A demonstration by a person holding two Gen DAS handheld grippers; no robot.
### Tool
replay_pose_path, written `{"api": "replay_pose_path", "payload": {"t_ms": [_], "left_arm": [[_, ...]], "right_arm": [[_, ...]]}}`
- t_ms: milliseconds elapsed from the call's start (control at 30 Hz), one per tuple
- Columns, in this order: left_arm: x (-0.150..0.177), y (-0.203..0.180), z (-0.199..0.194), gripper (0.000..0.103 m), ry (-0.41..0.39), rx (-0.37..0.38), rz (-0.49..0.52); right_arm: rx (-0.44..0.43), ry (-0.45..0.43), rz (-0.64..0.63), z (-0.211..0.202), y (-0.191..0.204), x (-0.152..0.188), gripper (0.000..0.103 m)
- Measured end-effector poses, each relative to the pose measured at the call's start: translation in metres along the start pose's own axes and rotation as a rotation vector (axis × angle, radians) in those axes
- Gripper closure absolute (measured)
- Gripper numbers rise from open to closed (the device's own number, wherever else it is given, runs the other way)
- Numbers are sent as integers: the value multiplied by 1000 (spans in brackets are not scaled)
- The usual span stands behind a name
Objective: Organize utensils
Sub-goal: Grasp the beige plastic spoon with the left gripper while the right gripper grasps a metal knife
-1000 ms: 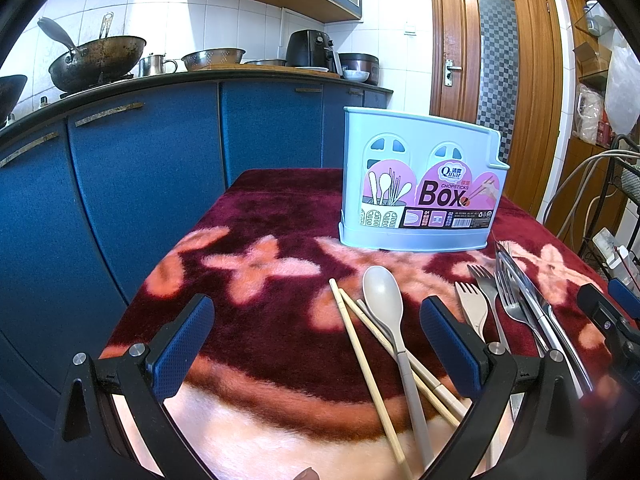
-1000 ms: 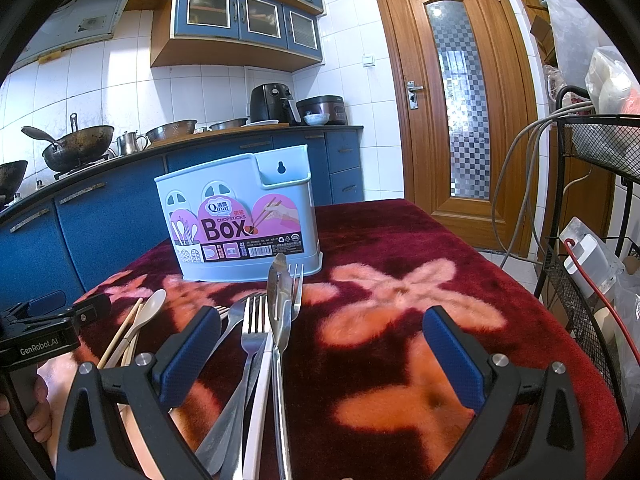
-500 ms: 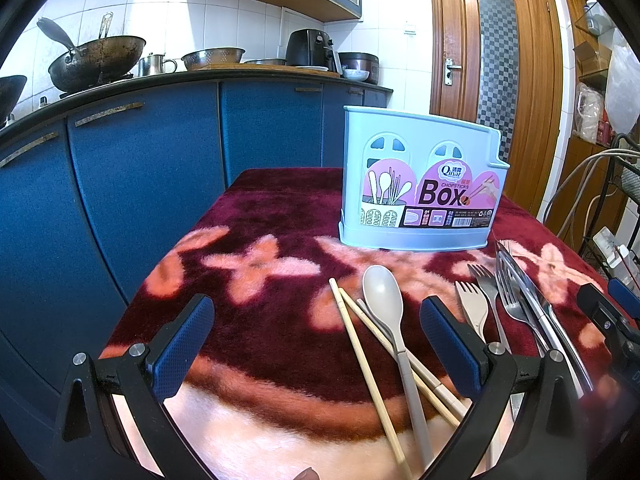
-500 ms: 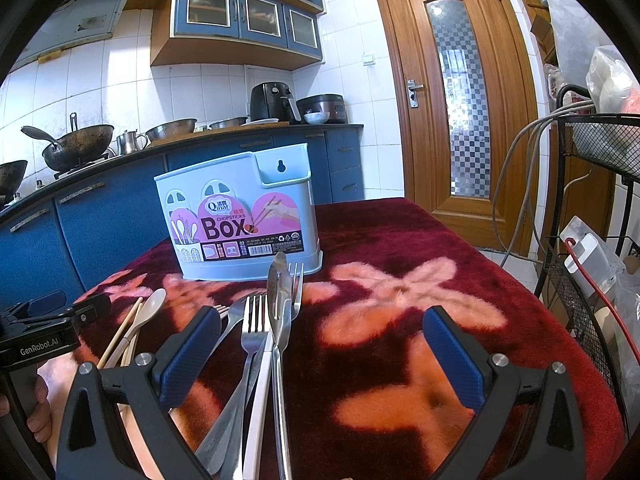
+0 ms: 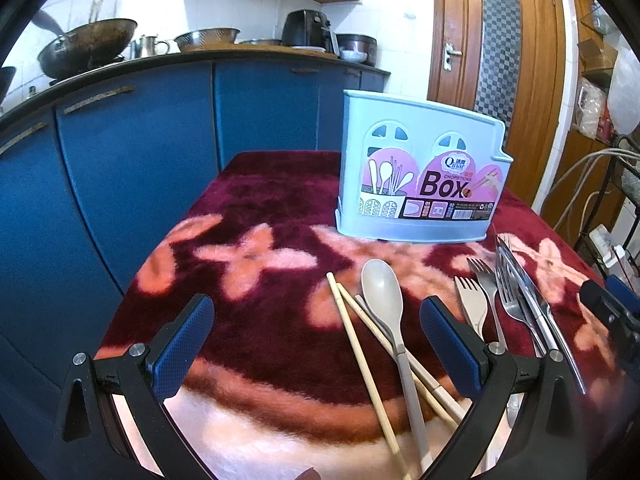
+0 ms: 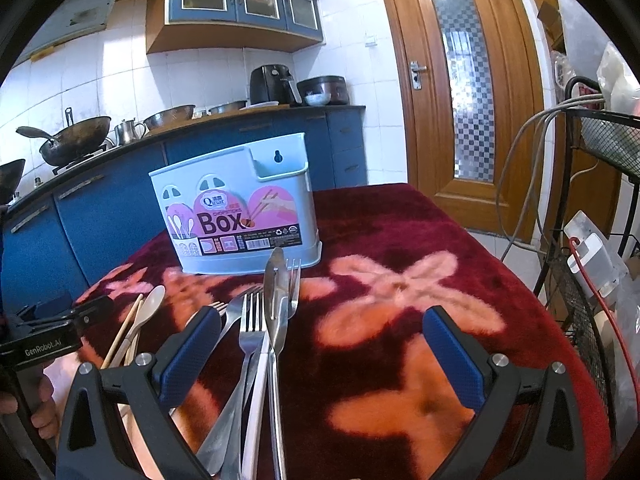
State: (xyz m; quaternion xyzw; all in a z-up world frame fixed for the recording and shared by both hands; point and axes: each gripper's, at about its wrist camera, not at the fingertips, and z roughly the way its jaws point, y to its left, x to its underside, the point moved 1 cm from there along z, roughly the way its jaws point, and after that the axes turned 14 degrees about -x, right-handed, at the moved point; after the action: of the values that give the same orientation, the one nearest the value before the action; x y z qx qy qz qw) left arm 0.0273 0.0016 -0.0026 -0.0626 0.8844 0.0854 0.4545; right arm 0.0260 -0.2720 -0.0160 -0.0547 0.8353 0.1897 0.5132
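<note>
With both the left gripper (image 5: 316, 344) and right gripper (image 6: 322, 346) gaping wide and empty, a grab into the overlapping metal cutlery (image 6: 260, 344) risks snagging several pieces at once.

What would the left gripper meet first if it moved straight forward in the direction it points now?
Probably only the bare red blanket: the open left gripper points left of the chopsticks, beige spoon and blue utensil box. Depth is unclear.

Pale blue utensil box (image 5: 420, 184) upright on the cloth, beige spoon (image 5: 384, 300), wooden chopsticks (image 5: 360, 344), steel forks (image 6: 250, 320) lying loose before it
</note>
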Motion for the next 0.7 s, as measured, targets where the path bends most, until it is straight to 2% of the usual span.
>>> {"api": "replay_pose_path", "payload": {"t_ms": [133,200,300,400,633,700], "left_arm": [[-7,-7,4,0,32,1,56],[-9,-12,7,0,50,-3,84],[-11,-16,13,8,88,13,103],[-14,-20,19,11,131,39,106],[-12,-28,23,15,188,112,131],[-12,-32,26,23,202,123,141]], "right_arm": [[-25,44,7,5,-2,-10,3],[-29,72,-1,9,-2,-14,12],[-38,126,-13,18,-1,-19,25],[-60,187,-12,28,0,-20,35],[-109,300,-24,48,6,-18,46],[-112,325,-30,53,6,-17,50]]}}
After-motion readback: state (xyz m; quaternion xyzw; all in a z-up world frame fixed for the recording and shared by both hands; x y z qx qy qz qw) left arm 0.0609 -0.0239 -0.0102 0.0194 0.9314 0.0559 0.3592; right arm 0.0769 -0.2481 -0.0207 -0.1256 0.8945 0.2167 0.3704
